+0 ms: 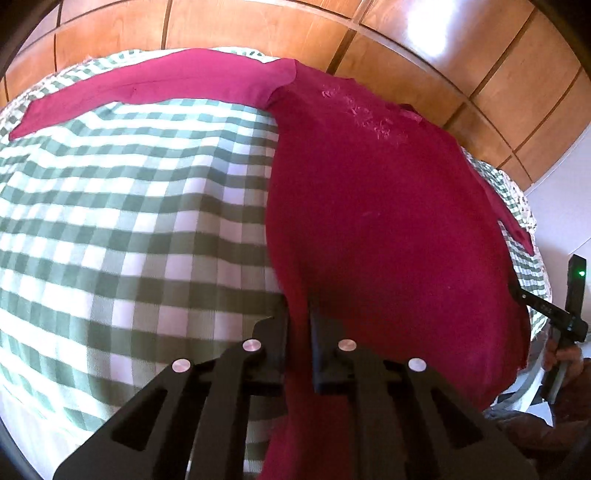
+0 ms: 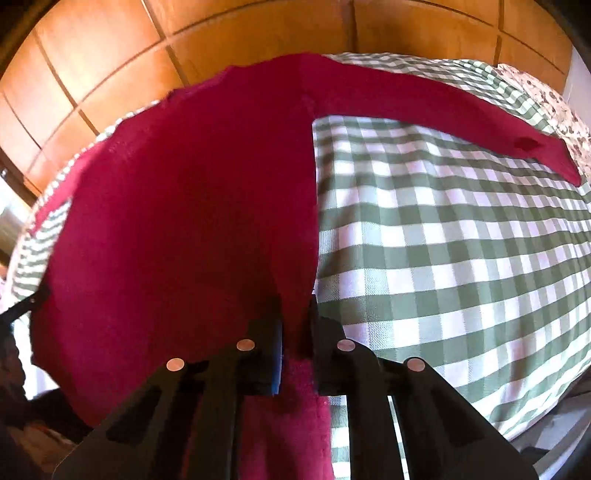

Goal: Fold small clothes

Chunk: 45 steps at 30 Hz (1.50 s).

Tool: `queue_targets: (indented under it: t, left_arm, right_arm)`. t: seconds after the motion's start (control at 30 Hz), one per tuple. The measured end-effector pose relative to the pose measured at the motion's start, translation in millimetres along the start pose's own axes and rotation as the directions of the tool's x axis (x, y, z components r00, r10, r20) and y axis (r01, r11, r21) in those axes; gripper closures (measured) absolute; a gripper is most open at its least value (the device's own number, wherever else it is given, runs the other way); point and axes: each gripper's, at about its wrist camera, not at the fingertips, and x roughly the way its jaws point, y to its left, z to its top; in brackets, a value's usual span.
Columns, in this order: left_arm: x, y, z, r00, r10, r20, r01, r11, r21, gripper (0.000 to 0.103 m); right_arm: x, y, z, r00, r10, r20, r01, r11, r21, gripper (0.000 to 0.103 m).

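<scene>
A dark red long-sleeved top (image 1: pixel 388 221) lies spread on a green-and-white checked cloth (image 1: pixel 129 203). One sleeve (image 1: pixel 147 85) stretches far to the left. My left gripper (image 1: pixel 299 314) is shut on the bottom hem at the top's left corner. In the right wrist view the same top (image 2: pixel 184 203) fills the left half, and its other sleeve (image 2: pixel 443 107) reaches right. My right gripper (image 2: pixel 295 306) is shut on the hem at the top's right corner. The right gripper (image 1: pixel 517 290) also shows at the edge of the left wrist view, pinching the fabric, with a hand (image 1: pixel 565 362) behind it.
Wooden panelled cupboard doors (image 1: pixel 258 26) stand behind the covered surface. The checked cloth (image 2: pixel 443 240) spreads wide beside the top on the right. A floral fabric (image 2: pixel 569 122) lies at the far right edge, past the sleeve's cuff.
</scene>
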Motion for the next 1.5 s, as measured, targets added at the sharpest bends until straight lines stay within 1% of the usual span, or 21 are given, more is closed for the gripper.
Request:
queue_targets:
  t: [0.03, 0.07, 0.1, 0.13, 0.17, 0.2, 0.3, 0.43, 0.57, 0.7, 0.77, 0.83, 0.97, 1.03, 1.07, 1.1, 1.17, 1.23, 1.3, 1.4, 1.5]
  left_arm:
    - [-5.7, 4.5, 0.9, 1.0, -0.016, 0.013, 0.016, 1.0, -0.016, 0.089]
    - [-11.7, 11.2, 1.7, 0.999, -0.022, 0.033, 0.023, 0.999, -0.043, 0.073]
    - [-18.1, 20.5, 3.1, 0.998, -0.008, 0.061, 0.013, 0.997, -0.079, 0.049]
    - [-26.9, 34.5, 5.9, 0.994, 0.024, 0.107, -0.011, 0.992, -0.122, 0.042]
    - [-34.2, 49.7, 10.1, 0.988, 0.063, 0.138, -0.041, 0.986, -0.162, 0.043]
    - [-37.8, 60.7, 12.9, 0.986, 0.09, 0.144, -0.062, 0.98, -0.187, 0.043]
    - [-53.2, 118.7, 28.8, 0.961, 0.215, 0.176, -0.144, 0.927, -0.347, 0.044]
    - [-78.6, 199.1, 49.3, 0.908, 0.371, 0.195, -0.215, 0.811, -0.544, 0.044]
    - [-91.3, 266.9, 68.9, 0.898, 0.388, 0.206, -0.153, 0.716, -0.681, 0.044]
    - [-81.5, 306.2, 95.9, 0.906, 0.373, 0.199, -0.114, 0.668, -0.735, 0.044]
    - [-73.8, 308.3, 112.4, 0.908, 0.368, 0.2, -0.113, 0.675, -0.729, 0.044]
    - [-63.9, 313.3, 130.1, 0.91, 0.368, 0.188, -0.128, 0.684, -0.718, 0.044]
    - [-43.2, 322.9, 155.2, 0.906, 0.394, 0.157, -0.175, 0.684, -0.708, 0.044]
    - [-40.0, 321.6, 162.6, 0.9, 0.409, 0.148, -0.202, 0.694, -0.691, 0.064]
    - [-37.8, 321.0, 165.4, 0.905, 0.401, 0.142, -0.207, 0.707, -0.676, 0.097]
    - [-39.1, 320.4, 166.4, 0.907, 0.398, 0.14, -0.208, 0.71, -0.673, 0.097]
    - [-51.7, 313.7, 161.8, 0.871, 0.461, 0.171, -0.228, 0.686, -0.69, 0.097]
    - [-63.7, 300.7, 153.2, 0.845, 0.492, 0.208, -0.239, 0.695, -0.678, 0.097]
    - [-63.4, 294.3, 143.9, 0.821, 0.543, 0.177, -0.306, 0.68, -0.666, 0.097]
    - [-41.7, 304.7, 135.7, 0.833, 0.547, 0.085, -0.368, 0.662, -0.653, 0.096]
    - [-41.1, 294.8, 144.4, 0.795, 0.604, 0.061, -0.443, 0.647, -0.62, 0.092]
  right_arm:
    - [1.4, -0.4, 4.3, 1.0, -0.004, -0.001, 0.004, 1.0, 0.001, 0.091]
    - [1.4, -2.2, 8.8, 1.0, 0.001, 0.002, -0.001, 1.0, 0.01, 0.083]
    - [-0.8, -4.1, 11.0, 1.0, -0.008, 0.007, 0.007, 1.0, 0.028, 0.068]
    - [-4.2, -5.4, 14.3, 0.999, -0.029, 0.022, 0.028, 0.999, 0.038, 0.059]
    - [-7.9, -2.9, 19.2, 0.997, -0.054, 0.05, 0.052, 0.998, 0.043, 0.046]
    - [-11.6, -1.6, 23.1, 0.995, -0.067, 0.074, 0.064, 0.997, 0.047, 0.041]
    - [-17.0, 14.9, 41.0, 0.989, -0.057, 0.133, 0.05, 0.998, 0.049, 0.039]
    - [-9.1, 69.7, 61.6, 0.985, 0.04, 0.169, -0.036, 0.999, -0.024, 0.032]
    - [18.5, 136.2, 74.2, 0.985, 0.077, 0.157, -0.05, 0.984, -0.171, 0.031]
    - [51.4, 180.4, 76.9, 0.989, 0.053, 0.138, -0.012, 0.959, -0.283, 0.031]
    - [61.9, 189.4, 70.2, 0.991, 0.02, 0.134, 0.023, 0.948, -0.318, 0.031]
    - [68.5, 185.9, 64.6, 0.987, 0.022, 0.157, 0.028, 0.951, -0.307, 0.024]
    - [77.3, 164.6, 66.2, 0.983, 0.123, 0.133, -0.09, 0.968, -0.234, 0.013]
    - [82.4, 169.3, 68.1, 0.982, 0.147, 0.121, -0.112, 0.96, -0.255, 0.003]
    - [83.9, 173.9, 66.2, 0.984, 0.125, 0.123, -0.087, 0.957, -0.277, 0.003]
    - [84.2, 177.1, 64.6, 0.985, 0.113, 0.127, -0.073, 0.956, -0.285, 0.003]
    - [84.4, 177.2, 64.5, 0.985, 0.116, 0.128, -0.076, 0.956, -0.285, 0.003]
    - [84.1, 174.9, 64.2, 0.983, 0.127, 0.132, -0.085, 0.956, -0.282, 0.003]
    - [83.7, 174.5, 63.7, 0.983, 0.124, 0.137, -0.081, 0.955, -0.286, 0.003]
    - [83.1, 172.8, 64.1, 0.981, 0.13, 0.14, -0.086, 0.954, -0.286, 0.003]
    - [82.1, 170.8, 64.1, 0.981, 0.129, 0.142, -0.084, 0.955, -0.286, 0.003]
